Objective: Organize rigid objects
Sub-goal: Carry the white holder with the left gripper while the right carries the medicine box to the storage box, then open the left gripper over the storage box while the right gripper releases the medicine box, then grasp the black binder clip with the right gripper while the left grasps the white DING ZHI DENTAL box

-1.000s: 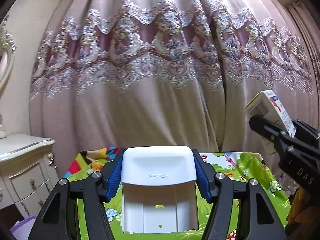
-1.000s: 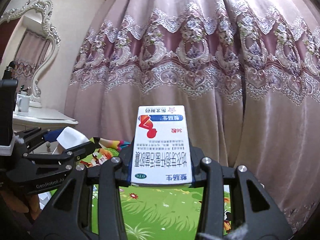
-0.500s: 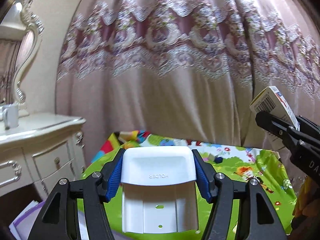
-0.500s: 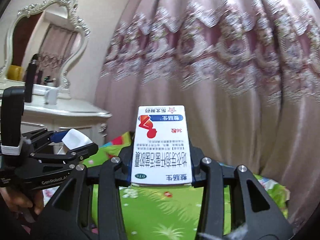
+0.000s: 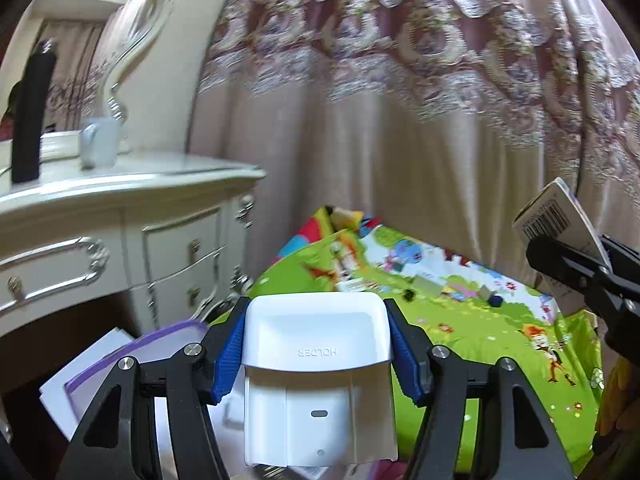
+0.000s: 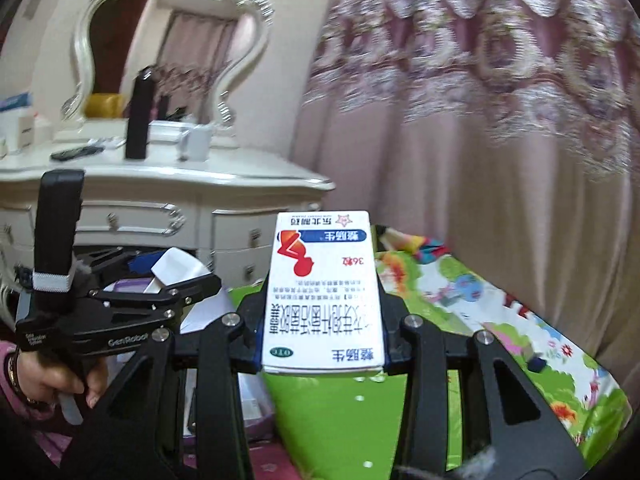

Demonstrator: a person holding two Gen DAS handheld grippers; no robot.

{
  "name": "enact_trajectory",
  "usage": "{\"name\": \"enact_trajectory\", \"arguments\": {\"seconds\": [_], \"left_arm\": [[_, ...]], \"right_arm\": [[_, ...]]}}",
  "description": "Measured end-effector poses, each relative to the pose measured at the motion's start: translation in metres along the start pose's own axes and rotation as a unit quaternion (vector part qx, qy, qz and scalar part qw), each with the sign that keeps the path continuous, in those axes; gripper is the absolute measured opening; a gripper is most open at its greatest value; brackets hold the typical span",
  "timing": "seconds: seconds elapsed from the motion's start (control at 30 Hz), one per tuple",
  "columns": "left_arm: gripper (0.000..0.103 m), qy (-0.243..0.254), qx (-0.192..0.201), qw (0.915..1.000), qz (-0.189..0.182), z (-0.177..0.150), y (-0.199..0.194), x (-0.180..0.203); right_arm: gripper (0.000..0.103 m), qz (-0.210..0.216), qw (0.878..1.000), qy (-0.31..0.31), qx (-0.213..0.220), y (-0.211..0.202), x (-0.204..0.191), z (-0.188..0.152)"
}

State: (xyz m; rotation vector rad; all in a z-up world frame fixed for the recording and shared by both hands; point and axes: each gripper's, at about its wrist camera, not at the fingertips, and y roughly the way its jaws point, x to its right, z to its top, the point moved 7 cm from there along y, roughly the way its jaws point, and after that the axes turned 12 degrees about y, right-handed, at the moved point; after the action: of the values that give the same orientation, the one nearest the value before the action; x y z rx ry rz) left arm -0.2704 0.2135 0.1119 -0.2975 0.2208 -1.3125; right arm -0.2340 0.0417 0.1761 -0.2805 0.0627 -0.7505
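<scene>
Left wrist view: the left gripper was clenched on a white plastic holder, its blue pads pressed against the holder's two sides. The holder stood upright between the jaws, its embossed label upside down to the camera. Beyond it lay a bright green play mat printed with cartoon figures, spread in front of a pink embroidered curtain. To the far left stood a cream dressing table bearing a white mug and a tall black object. A white sheet edged in purple lay near the table's foot. At the right edge the right gripper carried a box with its barcode side showing.

Right wrist view: the right gripper was clenched on a white medicine box, held upright between the jaws with its blue and red printing upside down to the camera. To the left, a person's hand gripped the handle of the left gripper, which held the white holder in the air above the near end of the mat. An ornate mirror rose behind the dressing table.
</scene>
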Motion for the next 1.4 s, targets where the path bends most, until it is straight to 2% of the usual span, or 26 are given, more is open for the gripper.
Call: {"name": "enact_trajectory", "arguments": {"seconds": [0.13,0.3,0.53,0.73,0.93,1.07,1.1,1.13,1.2,1.27,1.4], "left_arm": [[0.064,-0.026,-0.03,0.9991,0.013,-0.021,0.004,-0.026],[0.064,-0.067,-0.083,0.9942,0.014,-0.052,0.017,-0.054],[0.064,-0.118,-0.146,0.982,0.019,-0.087,0.034,-0.085],[0.064,-0.167,-0.179,0.9693,0.027,-0.109,0.04,-0.111],[0.064,-0.179,-0.185,0.9657,0.03,-0.116,0.043,-0.12],[0.066,-0.169,-0.187,0.9662,0.053,-0.116,0.044,-0.121],[0.072,-0.169,-0.189,0.9656,0.058,-0.116,0.043,-0.123],[0.082,-0.171,-0.192,0.9643,0.065,-0.115,0.043,-0.123],[0.088,-0.175,-0.192,0.9631,0.071,-0.113,0.044,-0.122],[0.088,-0.169,-0.196,0.9635,0.07,-0.111,0.047,-0.115],[0.088,-0.135,-0.217,0.9655,0.049,-0.113,0.064,-0.085]], "right_arm": [[0.044,0.029,0.999,-0.031,-0.033,0.018,-0.031,-0.013],[0.044,0.071,0.99,-0.045,-0.111,0.054,-0.06,-0.037],[0.044,0.111,0.968,-0.045,-0.222,0.1,-0.086,-0.084],[0.044,0.13,0.948,-0.04,-0.289,0.123,-0.103,-0.122],[0.044,0.152,0.937,-0.041,-0.313,0.133,-0.122,-0.145],[0.045,0.171,0.932,-0.037,-0.316,0.132,-0.129,-0.153],[0.048,0.178,0.931,-0.035,-0.317,0.132,-0.128,-0.154],[0.052,0.18,0.93,-0.032,-0.318,0.132,-0.126,-0.156],[0.073,0.179,0.933,-0.012,-0.311,0.131,-0.116,-0.154],[0.076,0.177,0.936,0.019,-0.305,0.129,-0.099,-0.152],[0.076,0.15,0.942,0.079,-0.288,0.128,-0.053,-0.144]]}}
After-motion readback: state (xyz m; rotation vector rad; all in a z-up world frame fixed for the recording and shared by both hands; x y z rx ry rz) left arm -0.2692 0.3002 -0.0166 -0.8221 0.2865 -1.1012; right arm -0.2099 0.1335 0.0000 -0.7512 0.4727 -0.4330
